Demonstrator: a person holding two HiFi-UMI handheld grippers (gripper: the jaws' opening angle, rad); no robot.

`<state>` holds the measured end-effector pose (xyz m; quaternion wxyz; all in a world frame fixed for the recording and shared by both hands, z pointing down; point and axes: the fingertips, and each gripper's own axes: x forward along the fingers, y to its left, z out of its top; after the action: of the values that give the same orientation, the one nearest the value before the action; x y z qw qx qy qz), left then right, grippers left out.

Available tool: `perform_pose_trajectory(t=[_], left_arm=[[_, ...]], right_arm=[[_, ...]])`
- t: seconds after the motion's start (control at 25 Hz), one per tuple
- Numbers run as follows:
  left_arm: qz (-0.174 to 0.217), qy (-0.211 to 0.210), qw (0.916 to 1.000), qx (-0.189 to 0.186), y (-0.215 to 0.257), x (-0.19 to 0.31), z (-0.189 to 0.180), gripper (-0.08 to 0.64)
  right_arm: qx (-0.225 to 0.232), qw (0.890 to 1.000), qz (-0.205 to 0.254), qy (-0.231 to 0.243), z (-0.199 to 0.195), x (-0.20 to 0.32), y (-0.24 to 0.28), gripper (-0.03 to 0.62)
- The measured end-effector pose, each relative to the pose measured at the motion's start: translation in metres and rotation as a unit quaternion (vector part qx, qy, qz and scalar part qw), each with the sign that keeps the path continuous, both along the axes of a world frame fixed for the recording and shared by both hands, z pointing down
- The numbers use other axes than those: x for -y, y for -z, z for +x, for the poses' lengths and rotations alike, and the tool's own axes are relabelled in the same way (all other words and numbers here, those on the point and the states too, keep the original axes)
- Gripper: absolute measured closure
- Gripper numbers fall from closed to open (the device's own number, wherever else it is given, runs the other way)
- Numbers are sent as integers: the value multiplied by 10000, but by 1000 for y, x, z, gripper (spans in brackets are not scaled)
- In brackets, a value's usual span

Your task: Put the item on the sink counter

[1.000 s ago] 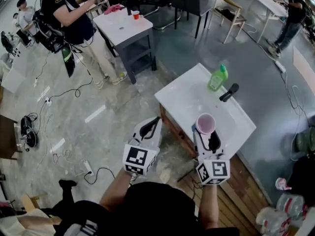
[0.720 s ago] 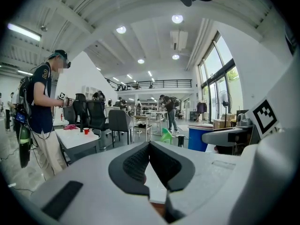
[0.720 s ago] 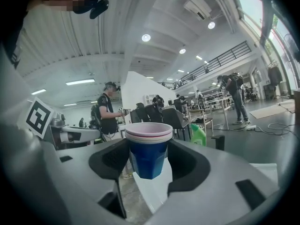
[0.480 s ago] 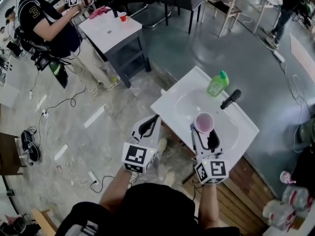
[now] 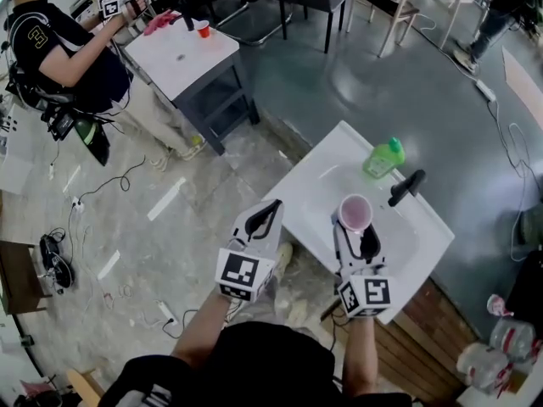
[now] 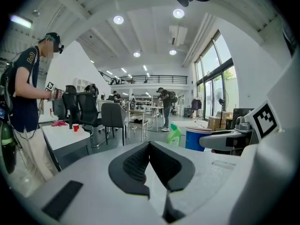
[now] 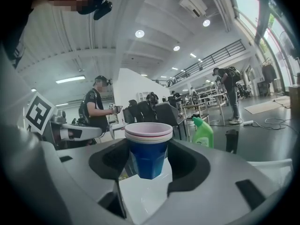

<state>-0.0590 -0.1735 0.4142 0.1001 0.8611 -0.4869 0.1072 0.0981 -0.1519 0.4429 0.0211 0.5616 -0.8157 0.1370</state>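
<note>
Two grippers sit nearest in the head view, each with its marker cube toward the person; the left gripper [image 5: 272, 209] hangs over the bare floor [image 5: 170, 227] to the left of the sink, and its own view shows its dark fingers [image 6: 133, 164] pressed together at the tips with nothing between them; the right gripper [image 5: 355, 226] is just to the right of it, over the near part of the white sink worktop [image 5: 321, 161]; its fingers [image 7: 186, 163] stand wide and pinch a stack of cups [image 7: 149, 149] upright by the lower body, a blue cup outermost with pale and pink rims nested on top; in the head view the pink mouth of the stack shows above the basin [image 5: 404, 227], and I cannot tell whether its base touches anything.

Beyond the stack, on the far right edge of the worktop, a black faucet [image 5: 405, 186] leans over the basin; a green bottle [image 5: 383, 158] with a green cap stands just to the left of the faucet, apart from the cups.

Farther off to the left stands a dark-framed table with a white top [image 5: 182, 53]; a small red cup [image 5: 202, 29] and a pink cloth [image 5: 161, 21] lie at its far end; a person in a dark shirt [image 5: 59, 49] stands at its left side holding another marked gripper [image 5: 112, 5]; a light wooden chair [image 5: 382, 2] stands at the far right.
</note>
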Motion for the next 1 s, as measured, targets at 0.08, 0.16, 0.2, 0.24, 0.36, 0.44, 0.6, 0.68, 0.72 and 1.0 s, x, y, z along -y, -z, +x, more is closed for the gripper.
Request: perform_pose_trajectory(t=[0.08,0.16,0.2,0.24,0.36,0.44,0.6,0.68,0.72,1.0], left_arm=[[-58,-25,10000,-14,-7,10,-3,558],[-115,-51,9999,-29,-13,19,-4,558],[-147,-63,9999,-31,-16,24,-5,558],[-182,-77,9998,-29,-19,28,-5,558],[-216,-125,9997,-27,-28,44,-6,558],[-242,-160,9996,-34,-36,54,-6,558],[-366,-236,9990,-30,-55,69,-7,558],[-474,-263,9985,-39,-64,76,-8,558],[-505,-277,9983,-48,-68,80,-8,558],[-520,-414,9978,-27,-89,108,-2,558]], right_arm=[[15,10000,-42,-26,-3,10,-6,334],[-8,10000,-71,-39,-6,19,-12,334],[-23,10000,-82,-49,-6,24,-14,334],[-34,9999,-91,-64,-7,29,-16,334],[-32,9999,-111,-98,-10,46,-24,334],[-35,9999,-116,-98,-12,55,-32,334],[-152,9997,-119,-131,-16,72,-48,334],[-200,9996,-135,-157,-18,81,-56,334],[-209,9995,-145,-172,-19,85,-59,334],[-438,9984,-221,-274,-17,110,-87,334]])
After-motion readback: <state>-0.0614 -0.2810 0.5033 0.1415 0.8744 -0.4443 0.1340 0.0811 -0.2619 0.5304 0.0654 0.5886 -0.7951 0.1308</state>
